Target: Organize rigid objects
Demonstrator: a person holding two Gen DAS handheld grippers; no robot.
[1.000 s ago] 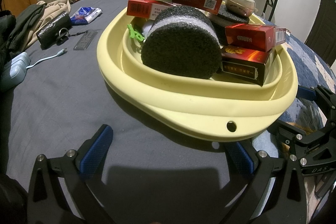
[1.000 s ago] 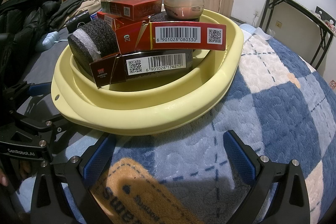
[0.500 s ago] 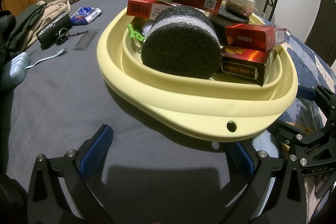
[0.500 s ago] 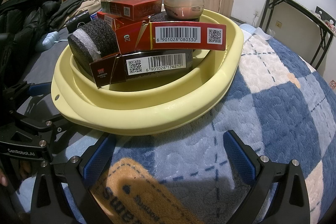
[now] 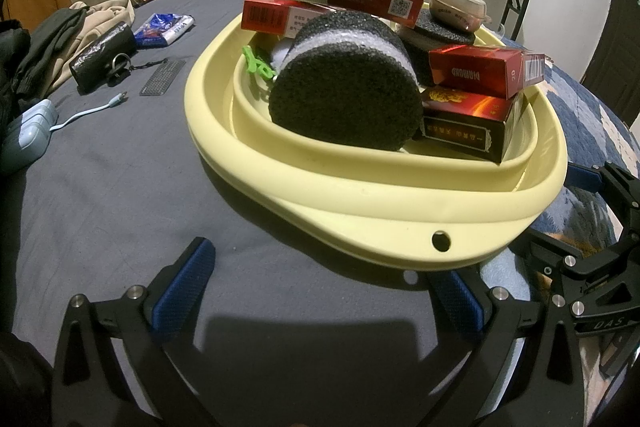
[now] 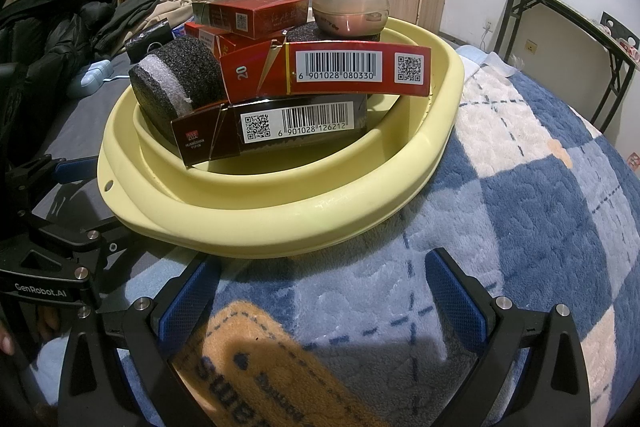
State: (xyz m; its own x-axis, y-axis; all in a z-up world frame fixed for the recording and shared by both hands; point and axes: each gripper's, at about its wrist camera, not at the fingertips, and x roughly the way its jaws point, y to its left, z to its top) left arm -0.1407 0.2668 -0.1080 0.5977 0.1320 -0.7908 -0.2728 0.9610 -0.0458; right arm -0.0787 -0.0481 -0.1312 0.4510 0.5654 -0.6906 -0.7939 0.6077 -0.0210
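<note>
Pale yellow plastic basin (image 5: 360,195), piled with red cartons (image 6: 340,71): left gripper (image 5: 320,291) and right gripper (image 6: 320,291) both spread, empty; best gripped low on the rim.

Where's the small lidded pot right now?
The small lidded pot sits at the far end of the yellow basin, atop a dark foam block, just behind the upper red carton.

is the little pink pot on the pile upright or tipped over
Upright: the small lidded pot sits level on a black foam block, lid and dark knob on top, above the yellow basin.
</note>
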